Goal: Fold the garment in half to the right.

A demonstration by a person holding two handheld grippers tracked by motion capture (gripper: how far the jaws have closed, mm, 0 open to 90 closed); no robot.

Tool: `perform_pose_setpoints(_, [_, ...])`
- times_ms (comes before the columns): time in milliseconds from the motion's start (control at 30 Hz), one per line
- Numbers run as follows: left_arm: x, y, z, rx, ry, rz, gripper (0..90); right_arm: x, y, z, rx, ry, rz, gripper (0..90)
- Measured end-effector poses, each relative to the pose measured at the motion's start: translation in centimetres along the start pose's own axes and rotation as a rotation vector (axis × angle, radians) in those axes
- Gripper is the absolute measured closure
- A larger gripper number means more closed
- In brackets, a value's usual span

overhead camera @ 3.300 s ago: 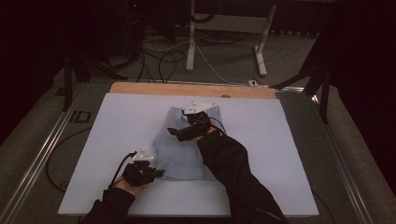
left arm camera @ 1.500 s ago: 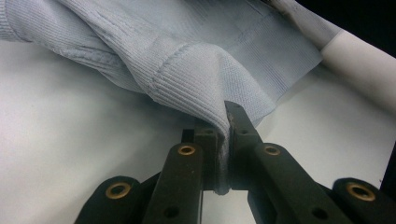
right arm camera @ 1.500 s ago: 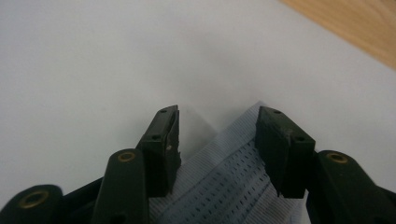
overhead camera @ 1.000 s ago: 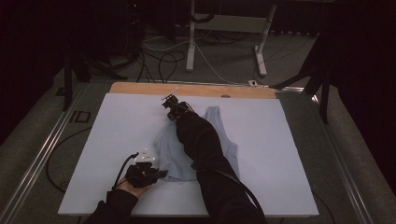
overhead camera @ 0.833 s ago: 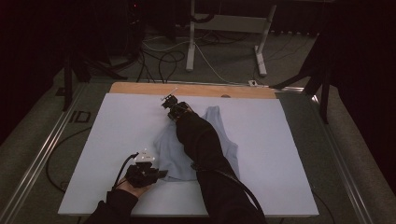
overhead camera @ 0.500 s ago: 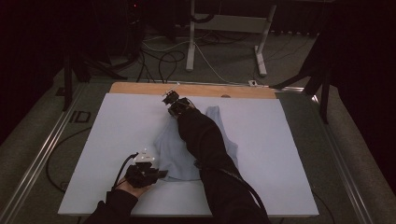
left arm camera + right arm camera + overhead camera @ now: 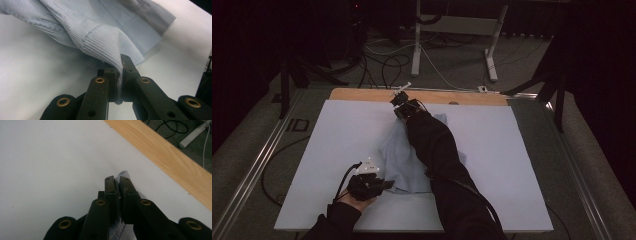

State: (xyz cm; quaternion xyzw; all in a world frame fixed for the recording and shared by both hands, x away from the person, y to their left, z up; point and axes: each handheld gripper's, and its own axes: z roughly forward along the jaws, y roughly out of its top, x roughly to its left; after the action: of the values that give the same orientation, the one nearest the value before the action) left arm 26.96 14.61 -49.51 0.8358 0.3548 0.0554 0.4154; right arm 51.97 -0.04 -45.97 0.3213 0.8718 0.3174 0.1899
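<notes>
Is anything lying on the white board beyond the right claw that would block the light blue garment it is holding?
Nothing visible: past the right claw, shut on the light blue ribbed garment, the white board is bare to its wooden edge strip.

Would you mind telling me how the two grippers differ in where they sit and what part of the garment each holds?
The left gripper sits at the table's near edge, pinching a ribbed hem of the garment; the right gripper is stretched to the far side near the wooden strip, pinching a small fold. Both are shut on cloth.
</notes>
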Motion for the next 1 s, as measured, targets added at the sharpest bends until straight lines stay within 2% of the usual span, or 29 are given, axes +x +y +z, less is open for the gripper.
perform_pose_setpoints(433, [-1.6,2.3,0.0,-0.001,-0.017,0.046,86.3,-1.8,-0.4,-2.8,-0.053,0.006,0.049,86.0])
perform_pose_setpoints(733, [-3.1,4.1,0.8,-0.002,-0.037,0.092,86.3,-2.8,-0.9,-4.8,-0.076,0.012,0.07,85.9])
perform_pose_setpoints(1000, [-4.4,5.6,1.8,0.003,-0.065,0.124,86.4,-4.4,-1.8,-6.3,-0.107,0.027,0.083,85.8])
